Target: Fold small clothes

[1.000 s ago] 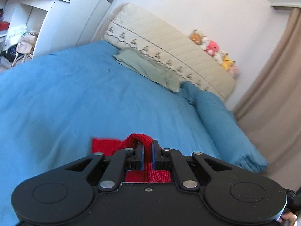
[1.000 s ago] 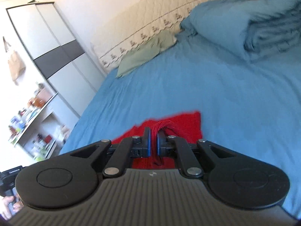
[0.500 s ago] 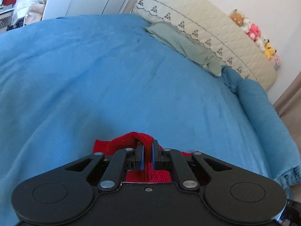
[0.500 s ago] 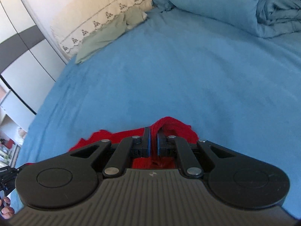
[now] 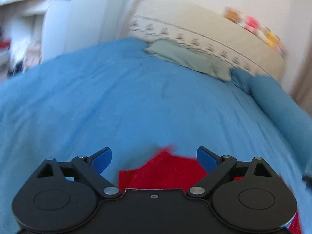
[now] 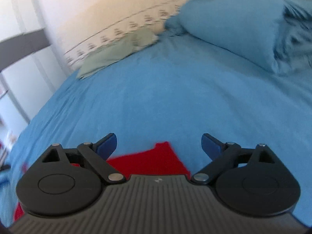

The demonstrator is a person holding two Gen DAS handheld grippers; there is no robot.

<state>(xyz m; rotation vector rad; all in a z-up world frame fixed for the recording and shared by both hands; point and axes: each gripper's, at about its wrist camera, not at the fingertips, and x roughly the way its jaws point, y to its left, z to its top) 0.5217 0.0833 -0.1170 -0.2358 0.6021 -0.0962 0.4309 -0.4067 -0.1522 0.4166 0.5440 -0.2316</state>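
Now both sets of tongs stand spread wide, their jaws having just been opening, and neither pinches anything. The left gripper (image 5: pixel 154 157) hangs low over the blue bedspread (image 5: pixel 120 105), and the red garment (image 5: pixel 165 170) lies flat on that cover below and between its blue pads (image 5: pixel 101 159). The cloth touches neither pad; a pointed corner of it reaches forward to about the level of the fingertips, and the rest runs back under the black body of the tool. A sliver of red also shows at the lower right edge of that view.

The right gripper (image 6: pixel 159 144) is likewise spread, with the same red garment (image 6: pixel 150 161) lying on the bedspread (image 6: pixel 175 97) between its fingers, nearer the left one. Its far corner stops just short of the fingertip line, and the right-hand edge slants back under the tool. More red shows at the lower left of that view.

Ahead of both tools the bedspread lies broad and bare as far as a pale green pillow (image 6: pixel 117 52) against the quilted cream headboard (image 5: pixel 195 25). To the right lies a heaped blue duvet (image 6: pixel 243 25). Both views are blurred, so fine folds in the garment cannot be made out.
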